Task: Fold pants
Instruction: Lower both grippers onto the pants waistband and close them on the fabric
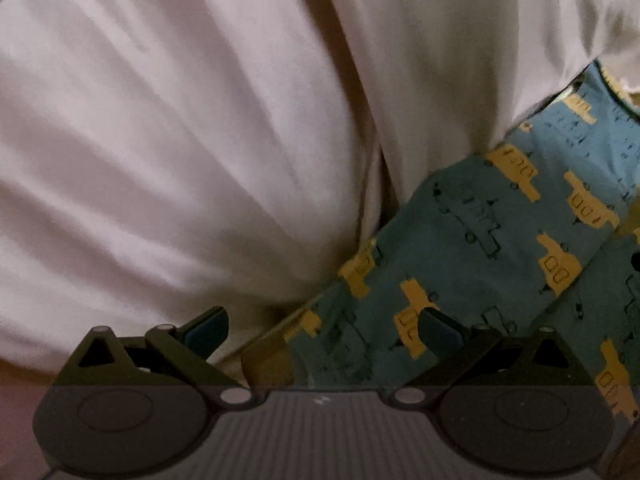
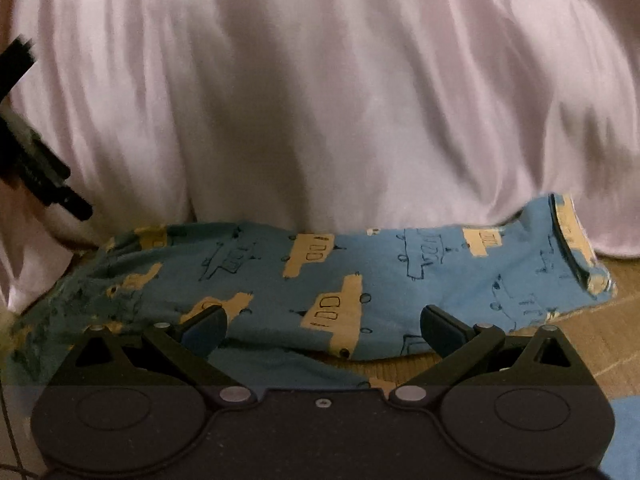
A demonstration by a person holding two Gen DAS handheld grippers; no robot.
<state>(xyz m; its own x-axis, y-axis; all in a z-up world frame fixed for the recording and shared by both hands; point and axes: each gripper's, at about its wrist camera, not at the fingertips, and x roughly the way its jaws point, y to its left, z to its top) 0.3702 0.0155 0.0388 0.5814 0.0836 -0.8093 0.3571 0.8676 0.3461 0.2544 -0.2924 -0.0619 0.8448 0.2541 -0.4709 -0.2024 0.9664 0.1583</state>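
The blue pants [image 2: 320,280], printed with yellow trucks, were laid on a woven mat [image 2: 580,344] against a draped pale pink sheet [image 2: 320,100]. One leg was stretched sideways, its hem [image 2: 568,240] turned up at the right end. The right gripper [image 2: 323,330] was held just above this leg with its fingers spread wide and nothing between them. The left gripper [image 1: 323,330] was likewise spread and empty, one fingertip [image 1: 438,330] seen over the pants, the other before the sheet.

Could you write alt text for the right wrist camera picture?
Blue pants printed with yellow trucks lie on a woven mat against draped pale pink fabric. The open right gripper hovers just before them.
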